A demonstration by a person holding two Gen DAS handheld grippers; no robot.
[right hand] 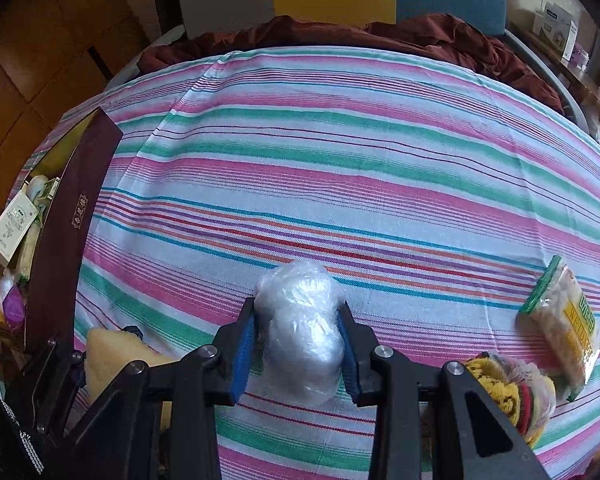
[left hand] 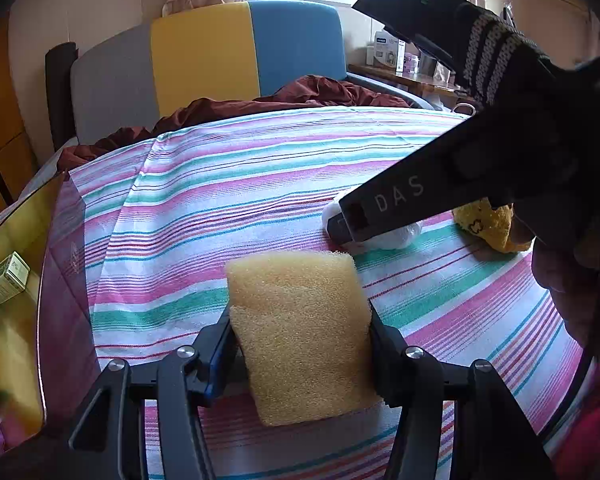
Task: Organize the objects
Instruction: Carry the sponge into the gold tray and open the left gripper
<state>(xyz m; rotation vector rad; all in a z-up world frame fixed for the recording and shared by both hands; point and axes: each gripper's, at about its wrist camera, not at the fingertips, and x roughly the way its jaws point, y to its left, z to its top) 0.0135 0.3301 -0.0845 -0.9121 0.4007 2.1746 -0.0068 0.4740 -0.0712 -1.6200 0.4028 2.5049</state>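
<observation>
My left gripper (left hand: 300, 320) is shut on a yellow sponge block (left hand: 300, 332) and holds it just over the striped bedcover. The sponge also shows at the lower left of the right wrist view (right hand: 112, 356). My right gripper (right hand: 298, 320) has its jaws closed against a clear plastic-wrapped white bundle (right hand: 300, 332) that rests on the cover. In the left wrist view the right gripper (left hand: 348, 228) reaches in from the right over the same white bundle (left hand: 396, 236).
A dark red box (right hand: 66, 240) with a gold inside stands open at the left, holding small cartons and packets; it also shows in the left wrist view (left hand: 62, 280). A yellow knitted item (right hand: 508, 392) and a bagged snack pack (right hand: 564, 320) lie at the right. A dark red blanket (left hand: 300, 92) lies by the headboard.
</observation>
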